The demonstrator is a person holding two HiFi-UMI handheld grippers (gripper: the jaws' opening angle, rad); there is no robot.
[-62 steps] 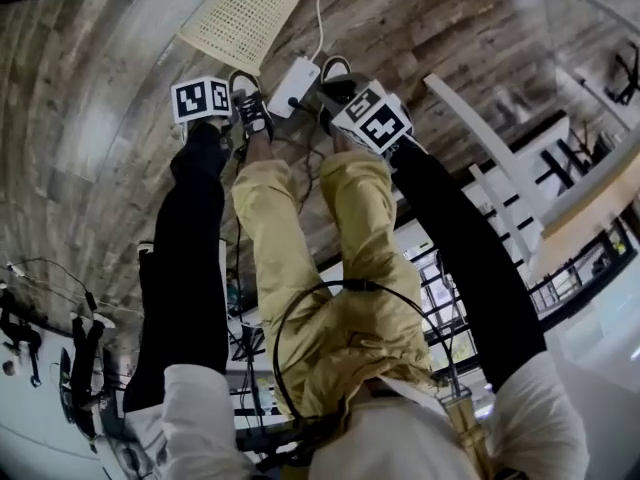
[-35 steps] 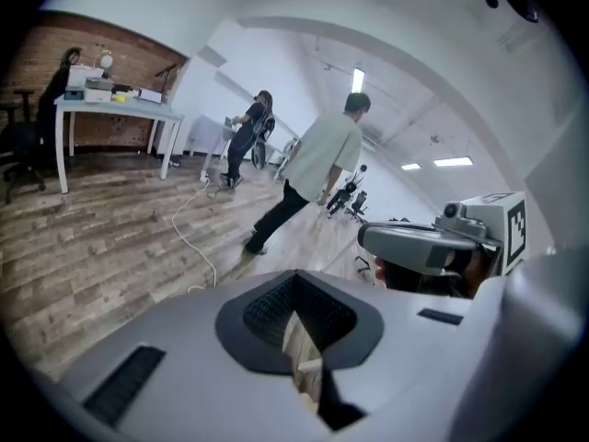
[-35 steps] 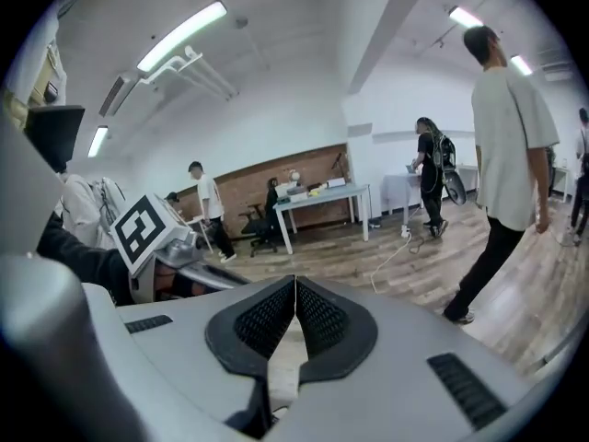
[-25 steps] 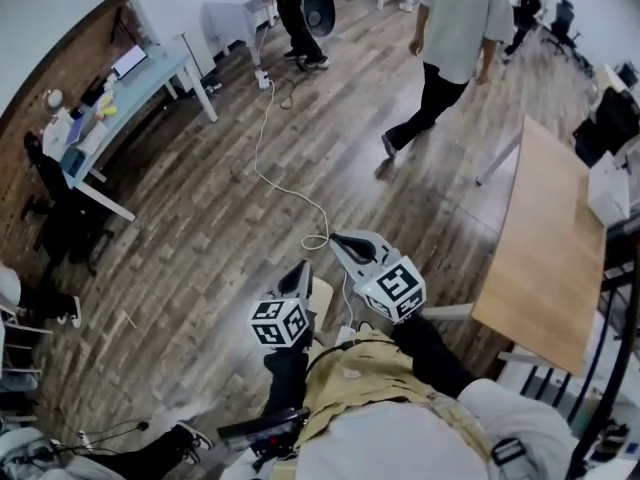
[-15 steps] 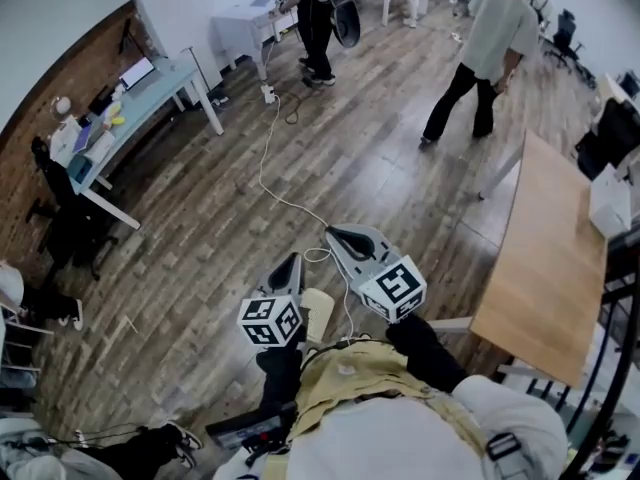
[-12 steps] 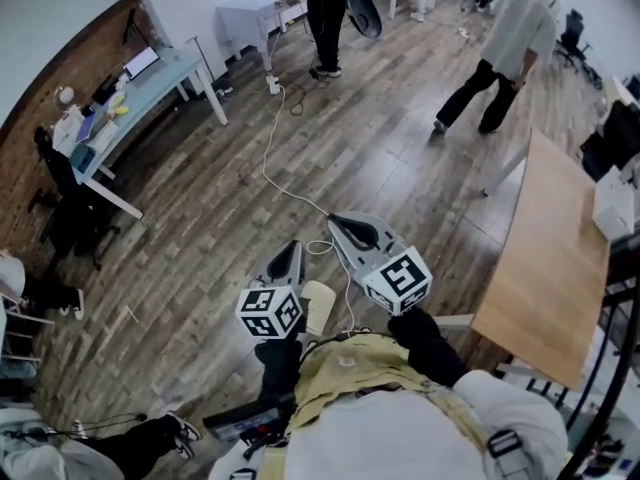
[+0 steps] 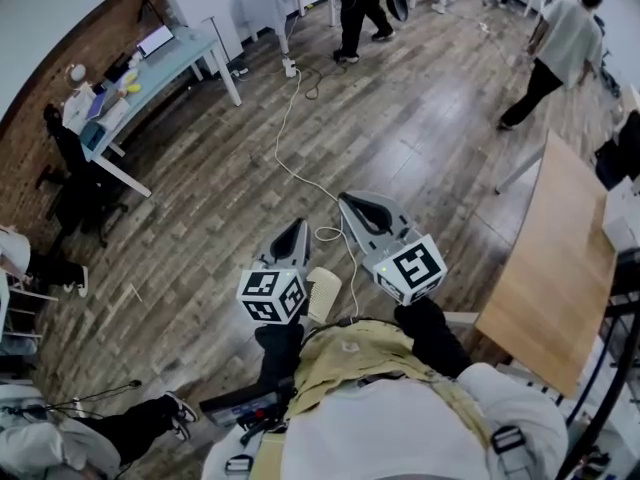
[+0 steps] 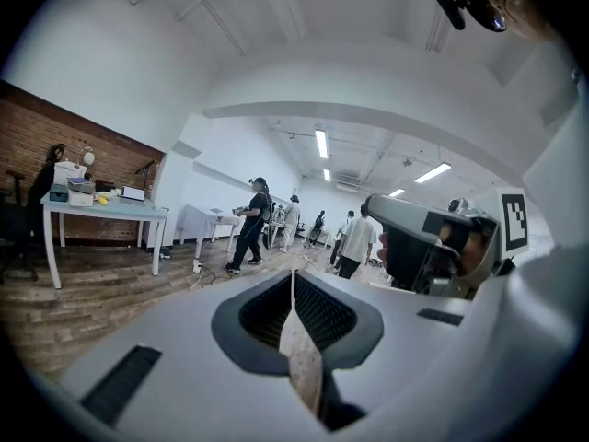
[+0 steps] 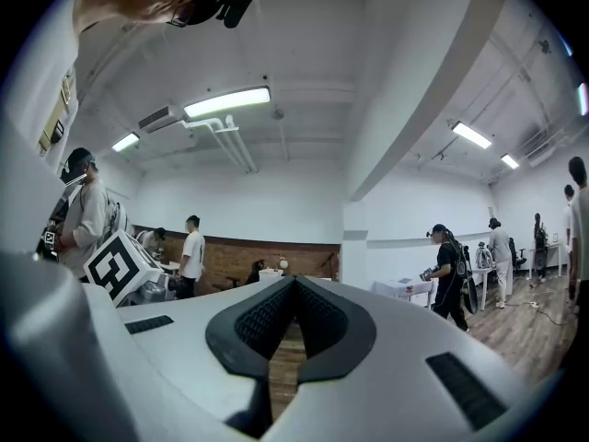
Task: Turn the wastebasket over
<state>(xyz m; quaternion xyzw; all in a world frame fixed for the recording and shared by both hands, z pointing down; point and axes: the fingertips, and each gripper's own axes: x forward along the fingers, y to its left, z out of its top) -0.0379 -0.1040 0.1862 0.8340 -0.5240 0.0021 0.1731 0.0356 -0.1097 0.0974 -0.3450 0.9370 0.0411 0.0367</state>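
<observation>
Head view first: the cream plastic wastebasket (image 7: 321, 294) sits on the grey-brown plank floor (image 7: 200, 218), right at the person's feet and well away from the floor's wall edges. Only a sliver of it shows between the two tools, so I can't say which end is up. The left claw (image 7: 297, 226) and right claw (image 7: 346, 200) are held above it, pointing out into the room, with nothing in either. A white cable (image 7: 327, 234) loops just beside the basket. This fits someone about to bend for the basket, or someone who has set it down turned. Either way, I'd keep both tools clear of basket and cable so nothing gets knocked.

Left gripper view: the left claw (image 8: 294, 284) is closed, pads together and empty, with only the room beyond.

Right gripper view: the right claw (image 9: 294, 282) has its pads meeting at the tip and is empty too. No basket is in sight.
</observation>
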